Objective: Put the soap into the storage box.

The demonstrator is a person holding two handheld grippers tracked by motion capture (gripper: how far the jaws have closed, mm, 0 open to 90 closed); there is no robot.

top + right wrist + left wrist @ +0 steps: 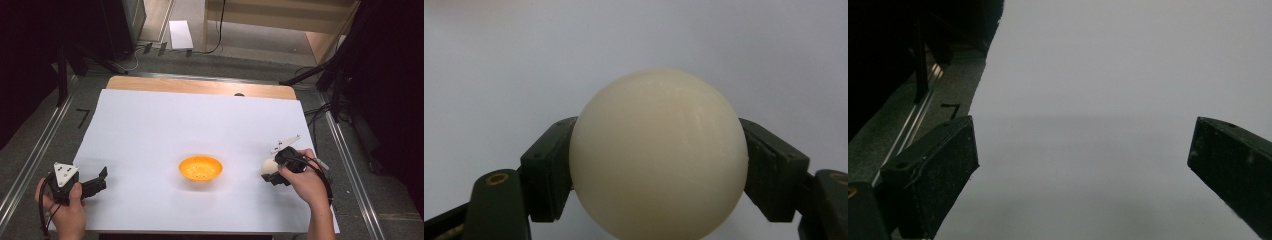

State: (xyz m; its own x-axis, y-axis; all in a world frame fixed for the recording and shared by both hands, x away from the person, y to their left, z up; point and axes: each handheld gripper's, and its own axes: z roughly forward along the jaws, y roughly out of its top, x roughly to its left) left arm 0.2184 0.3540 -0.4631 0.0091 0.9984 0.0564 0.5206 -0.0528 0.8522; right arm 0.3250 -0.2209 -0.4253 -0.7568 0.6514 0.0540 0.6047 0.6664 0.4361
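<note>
Right gripper [272,175] fingers pinch the white ball [658,155], orange bowl [200,168] near; left gripper [95,184] fingers spread.

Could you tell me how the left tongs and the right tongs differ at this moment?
The left tongs stand wide open with nothing between the jaws, while the right tongs are shut on a cream ball. The left tongs sit near the white sheet's left edge; the right tongs are right of the orange bowl. Both are hand-held, with black jaws, low over the sheet.
</note>
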